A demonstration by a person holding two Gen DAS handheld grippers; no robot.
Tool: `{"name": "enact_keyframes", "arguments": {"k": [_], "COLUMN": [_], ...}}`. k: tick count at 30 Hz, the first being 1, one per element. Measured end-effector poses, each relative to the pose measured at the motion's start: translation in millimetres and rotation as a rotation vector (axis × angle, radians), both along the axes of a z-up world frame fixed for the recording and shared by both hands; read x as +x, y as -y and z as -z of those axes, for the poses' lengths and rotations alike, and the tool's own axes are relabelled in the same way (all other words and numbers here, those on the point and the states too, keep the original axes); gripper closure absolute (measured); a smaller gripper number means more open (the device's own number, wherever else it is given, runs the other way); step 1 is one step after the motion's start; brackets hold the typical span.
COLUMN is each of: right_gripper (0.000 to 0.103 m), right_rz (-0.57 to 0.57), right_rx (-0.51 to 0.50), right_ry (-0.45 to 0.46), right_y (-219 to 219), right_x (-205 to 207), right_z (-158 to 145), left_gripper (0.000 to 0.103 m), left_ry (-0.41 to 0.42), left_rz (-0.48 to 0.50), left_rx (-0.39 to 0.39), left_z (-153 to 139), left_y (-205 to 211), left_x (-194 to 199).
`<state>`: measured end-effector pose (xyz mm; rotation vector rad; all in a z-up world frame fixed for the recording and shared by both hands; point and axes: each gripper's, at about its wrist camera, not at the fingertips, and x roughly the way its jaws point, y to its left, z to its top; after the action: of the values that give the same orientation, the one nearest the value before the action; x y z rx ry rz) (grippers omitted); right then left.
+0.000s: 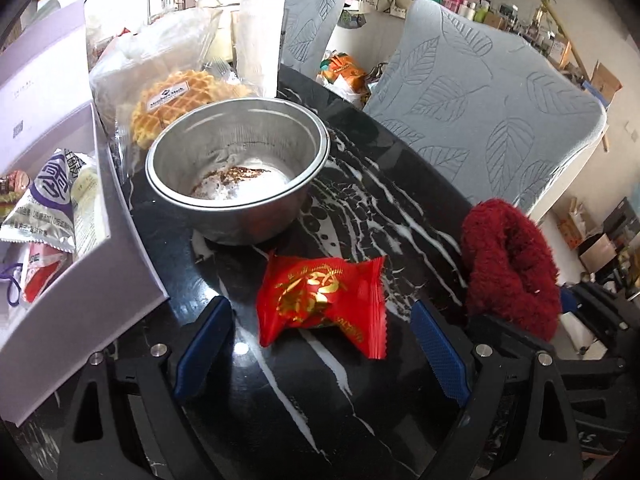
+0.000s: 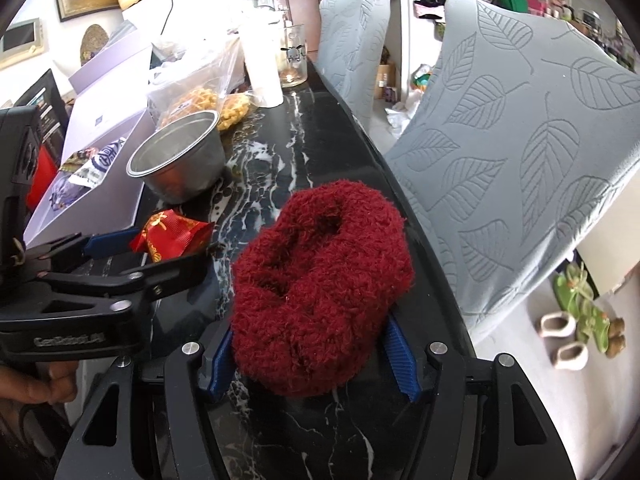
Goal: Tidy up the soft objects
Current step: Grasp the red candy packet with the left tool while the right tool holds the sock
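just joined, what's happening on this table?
A person works two handheld grippers over a black marble table. The right gripper is clamped on a fuzzy dark-red knitted bundle. The left gripper, jaws wide open, straddles a red foil snack packet without touching it. A steel bowl stands just beyond.

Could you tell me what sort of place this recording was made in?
Most likely a lived-in home dining area: a black marble-patterned table with fabric-covered chairs pushed up to it, snacks such as bagged waffles, and slippers on the floor.
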<state>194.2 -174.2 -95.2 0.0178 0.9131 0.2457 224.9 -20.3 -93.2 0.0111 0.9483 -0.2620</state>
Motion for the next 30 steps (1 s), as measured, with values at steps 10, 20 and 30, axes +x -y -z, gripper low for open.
{"name": "enact_keyframes", "arguments": {"k": [10, 20, 30], "right_gripper": [0.039, 0.039, 0.039], "right_rz": [0.01, 0.024, 0.014], "right_rx": [-0.003, 0.006, 0.014], "right_ry": [0.009, 0.017, 0.034], "right_y": [6.0, 11.4, 8.8], "right_x": [-1.9, -7.1, -14.8], "right_z": [-1.4, -4.6, -9.8], "left_gripper": [0.034, 0.051, 0.051], "left_ry": [0.054, 0.053, 0.107], "left_rz": [0.012, 0.013, 0.002], "left_rx": [0.07, 0.024, 0.013], "left_z": [2.3, -0.4, -20.6], "left_y": [12.5, 10.5, 1.6], "left_x": [-9.5, -11.2, -28.4]}}
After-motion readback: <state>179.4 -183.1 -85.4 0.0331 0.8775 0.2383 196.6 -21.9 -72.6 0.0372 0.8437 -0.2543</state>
